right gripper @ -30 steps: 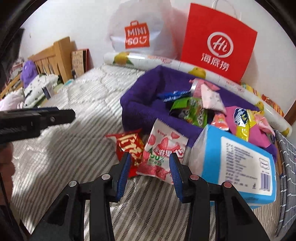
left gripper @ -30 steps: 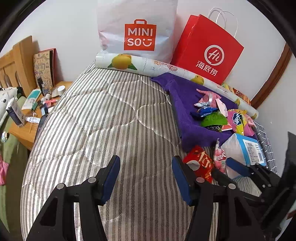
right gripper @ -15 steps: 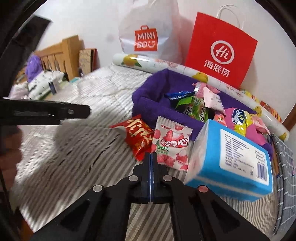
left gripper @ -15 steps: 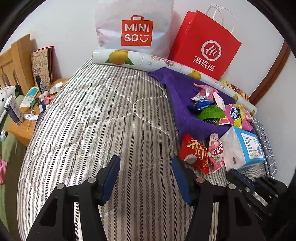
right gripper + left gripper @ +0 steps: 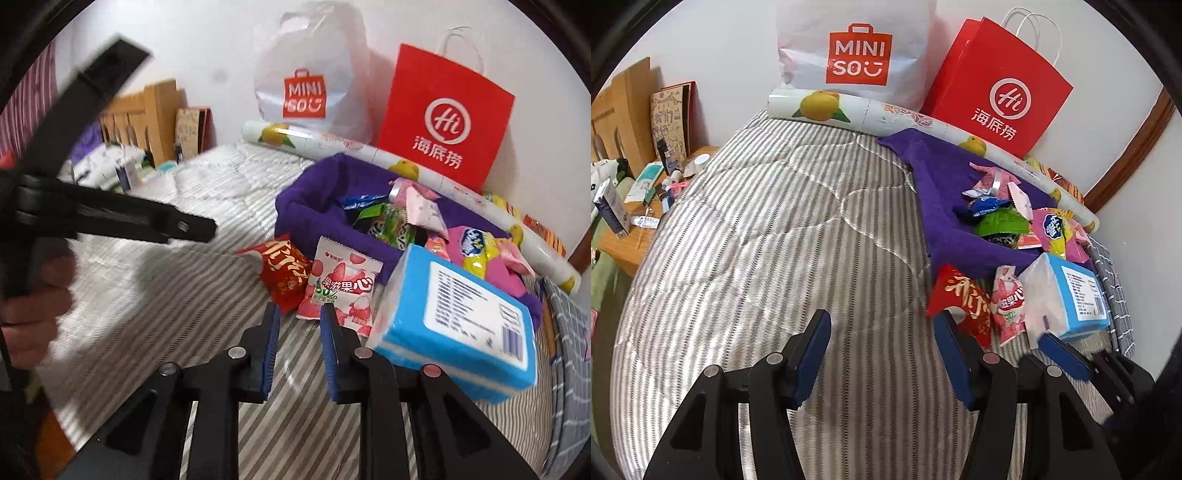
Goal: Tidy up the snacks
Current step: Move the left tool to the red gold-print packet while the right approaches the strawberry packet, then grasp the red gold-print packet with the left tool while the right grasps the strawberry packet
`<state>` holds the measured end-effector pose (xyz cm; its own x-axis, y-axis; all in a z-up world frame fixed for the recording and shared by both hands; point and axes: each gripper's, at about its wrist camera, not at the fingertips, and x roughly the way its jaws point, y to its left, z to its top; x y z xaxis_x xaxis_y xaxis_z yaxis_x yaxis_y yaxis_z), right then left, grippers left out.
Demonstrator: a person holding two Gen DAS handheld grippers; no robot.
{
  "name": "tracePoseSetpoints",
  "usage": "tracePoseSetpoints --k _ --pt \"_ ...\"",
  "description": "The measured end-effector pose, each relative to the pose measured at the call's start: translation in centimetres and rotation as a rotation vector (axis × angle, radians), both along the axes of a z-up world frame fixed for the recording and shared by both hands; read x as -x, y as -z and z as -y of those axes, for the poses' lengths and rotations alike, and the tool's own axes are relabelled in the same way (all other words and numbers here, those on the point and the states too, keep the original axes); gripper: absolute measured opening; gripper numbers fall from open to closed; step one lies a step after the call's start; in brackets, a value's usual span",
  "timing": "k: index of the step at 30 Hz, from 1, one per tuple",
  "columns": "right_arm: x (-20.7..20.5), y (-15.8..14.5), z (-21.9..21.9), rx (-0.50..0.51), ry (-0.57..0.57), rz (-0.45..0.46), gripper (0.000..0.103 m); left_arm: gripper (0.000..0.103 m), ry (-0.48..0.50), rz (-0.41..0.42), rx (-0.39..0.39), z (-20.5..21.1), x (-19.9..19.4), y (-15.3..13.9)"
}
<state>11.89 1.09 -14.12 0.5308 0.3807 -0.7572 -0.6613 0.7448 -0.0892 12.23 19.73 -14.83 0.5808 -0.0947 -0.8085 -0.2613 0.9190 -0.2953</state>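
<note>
With jaws part-open, opening and empty, the right gripper (image 5: 298,317) lines up on the pink strawberry-print snack packet (image 5: 341,286) lying at twelve o'clock on the striped bed (image 5: 768,229), while the left gripper (image 5: 882,332) waits half-open, holding nothing.

The left hand-held gripper (image 5: 881,350) hovered with its jaws apart and empty above the grey striped quilted bed (image 5: 768,240). Right of it lay a red foil snack packet (image 5: 962,295), a pink strawberry candy packet (image 5: 1008,301) and a blue tissue pack (image 5: 1075,291).
</note>
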Motion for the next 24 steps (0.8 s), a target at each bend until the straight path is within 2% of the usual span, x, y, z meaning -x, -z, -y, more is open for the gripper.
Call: tracePoseSetpoints --k 7,9,12,14,17,18,20,24 --pt "-2.0 2.1 -2.4 0.154 0.012 0.037 0.023 0.056 -0.001 -0.007 0.046 -1.3 -0.2 0.7" --pt "-2.2 2.6 -3.0 0.216 0.009 0.056 0.030 0.056 0.004 -0.003 0.049 -1.4 -0.4 0.9" --pt "-2.3 3.5 -3.8 0.279 -0.011 0.066 0.034 0.056 0.007 -0.005 0.057 -1.6 -0.6 1.2" --pt "-2.2 3.5 -4.1 0.300 -0.016 0.104 0.038 0.056 0.005 -0.008 0.068 -1.9 -0.7 1.5" --pt "-2.6 3.4 -3.9 0.286 -0.016 0.089 0.037 0.056 0.003 -0.010 0.083 -2.1 -0.8 1.7" --pt "-2.8 3.4 -3.9 0.275 -0.019 0.080 0.025 0.056 0.006 -0.011 0.089 -2.1 -0.9 1.8" --pt "-2.9 3.6 -3.9 0.261 -0.034 0.049 0.008 0.056 0.013 -0.011 0.093 -1.9 -0.8 1.9" --pt "-1.2 3.4 -3.9 0.269 -0.034 0.115 0.004 0.056 0.023 -0.014 0.083 -1.6 -0.7 2.0"
